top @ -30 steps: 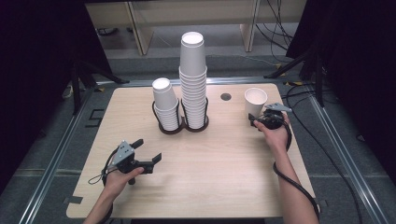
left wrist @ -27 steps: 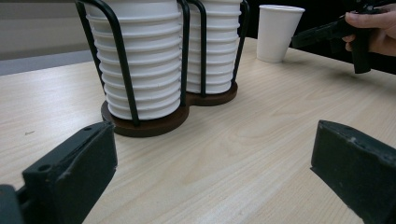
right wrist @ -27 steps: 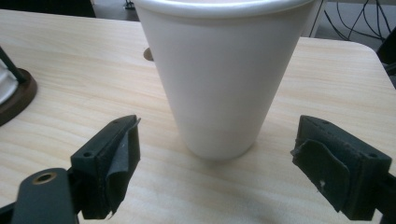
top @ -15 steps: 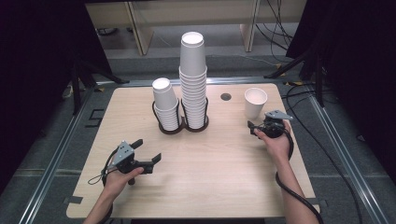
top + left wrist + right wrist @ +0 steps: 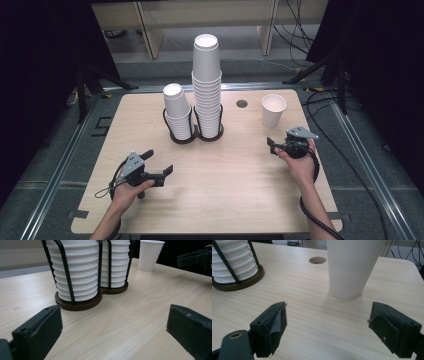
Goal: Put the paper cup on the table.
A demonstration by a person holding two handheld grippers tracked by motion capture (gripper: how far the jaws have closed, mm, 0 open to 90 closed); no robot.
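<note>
Plain white paper cup [image 5: 352, 267], upright on tabletop [image 5: 299, 302], wider at top, empty-looking; right tool [image 5: 327, 328] spread wide just before it, not touching.

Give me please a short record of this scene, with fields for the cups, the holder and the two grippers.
single cup: upright on the table, apart from both grippers
tall stack: in the holder, right ring
short stack: in the holder, left ring
right gripper: open, empty, just short of the single cup
left gripper: open, empty, near the table's front left
</note>
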